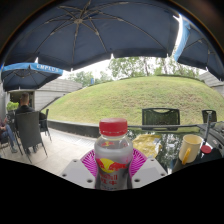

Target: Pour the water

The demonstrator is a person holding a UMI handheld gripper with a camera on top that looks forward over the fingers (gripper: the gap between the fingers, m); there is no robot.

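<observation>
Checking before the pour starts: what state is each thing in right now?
Bottle: upright, red cap on, held between the pads.
Claw: shut on the bottle, both pads pressing its sides.
Umbrella: open overhead.
Chair: empty, beyond the table.
Yellow cup: upright; contents cannot be told.

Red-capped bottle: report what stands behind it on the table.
Behind the red-capped bottle, held between the gripper fingers, stand a clear glass and a yellowish cup on the table. Farther back is a dark chair. Whatever sits directly behind the bottle is hidden.
</observation>
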